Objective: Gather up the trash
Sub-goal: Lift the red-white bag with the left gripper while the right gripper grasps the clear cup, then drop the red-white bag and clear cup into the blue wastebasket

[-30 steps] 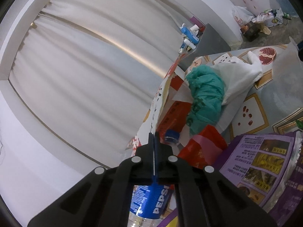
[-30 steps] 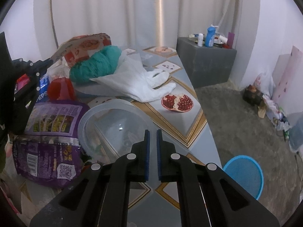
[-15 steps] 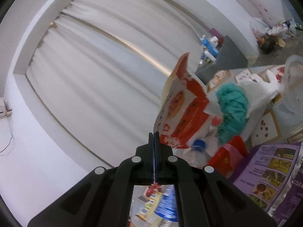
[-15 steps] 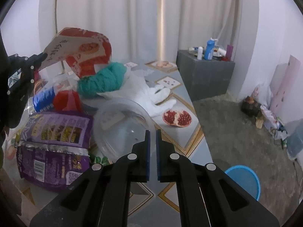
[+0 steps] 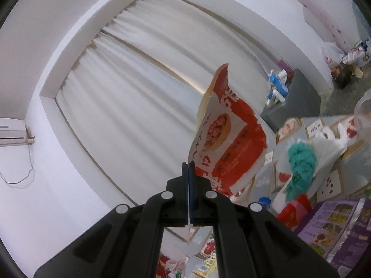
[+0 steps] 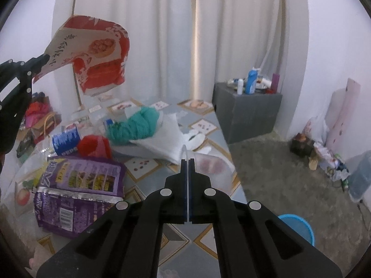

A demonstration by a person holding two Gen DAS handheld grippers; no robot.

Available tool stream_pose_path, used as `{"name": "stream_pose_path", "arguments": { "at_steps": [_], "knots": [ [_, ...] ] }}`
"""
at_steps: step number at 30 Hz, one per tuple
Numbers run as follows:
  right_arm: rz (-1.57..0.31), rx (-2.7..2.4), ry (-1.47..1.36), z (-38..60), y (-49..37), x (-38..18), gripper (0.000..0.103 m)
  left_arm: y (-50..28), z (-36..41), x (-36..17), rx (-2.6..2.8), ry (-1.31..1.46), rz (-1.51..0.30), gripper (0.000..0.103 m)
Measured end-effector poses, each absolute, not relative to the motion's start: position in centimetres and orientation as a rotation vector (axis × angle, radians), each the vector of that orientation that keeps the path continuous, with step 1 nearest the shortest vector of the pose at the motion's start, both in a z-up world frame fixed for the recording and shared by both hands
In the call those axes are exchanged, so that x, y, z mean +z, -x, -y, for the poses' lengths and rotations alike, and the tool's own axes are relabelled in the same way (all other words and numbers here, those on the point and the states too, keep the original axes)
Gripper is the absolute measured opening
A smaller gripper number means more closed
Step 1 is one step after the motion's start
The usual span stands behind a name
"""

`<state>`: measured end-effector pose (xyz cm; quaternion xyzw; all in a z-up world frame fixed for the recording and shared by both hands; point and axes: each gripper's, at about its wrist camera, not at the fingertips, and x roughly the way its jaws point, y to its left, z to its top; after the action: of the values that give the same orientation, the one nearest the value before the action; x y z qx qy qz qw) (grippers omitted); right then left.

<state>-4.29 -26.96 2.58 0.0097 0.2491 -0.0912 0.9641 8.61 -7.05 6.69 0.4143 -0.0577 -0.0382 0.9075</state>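
"PEPSI", partly hidden, on blue bottle label (image 6: 66,140)

The clear plastic lid (image 6: 209,165) pinched in the right gripper (image 6: 188,162) is mostly hidden behind its black fingers, and its see-through film blurs the pomegranate print beneath; in the left wrist view only an edge of it shows at the right border. The print on the red paper bag (image 5: 228,143) is too blurred to read (the purple snack bag (image 6: 78,185) too). The blue basket (image 6: 299,228) is half covered by the gripper's frame.
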Motion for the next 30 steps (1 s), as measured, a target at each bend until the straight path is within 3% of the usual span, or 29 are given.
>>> {"name": "stream_pose_path", "arguments": {
  "at_steps": [9,20,26,30],
  "knots": [
    [-0.42,-0.31,-0.069,30.8,9.9,4.1,0.0,-3.1,11.1,9.1,-0.226,-0.816,0.17,0.0],
    [-0.482,-0.626,-0.214,42.3,17.5,0.5,0.0,0.1,25.4,7.7,-0.74,-0.752,-0.002,0.0],
    [-0.57,-0.713,-0.388,48.8,17.7,-5.1,0.0,-1.6,36.3,4.2,-1.088,-0.736,-0.385,0.0],
    [-0.644,-0.736,-0.508,53.2,17.1,-10.0,0.0,-3.5,44.3,-1.3,-1.201,-0.784,-0.704,0.0]
  ]
}}
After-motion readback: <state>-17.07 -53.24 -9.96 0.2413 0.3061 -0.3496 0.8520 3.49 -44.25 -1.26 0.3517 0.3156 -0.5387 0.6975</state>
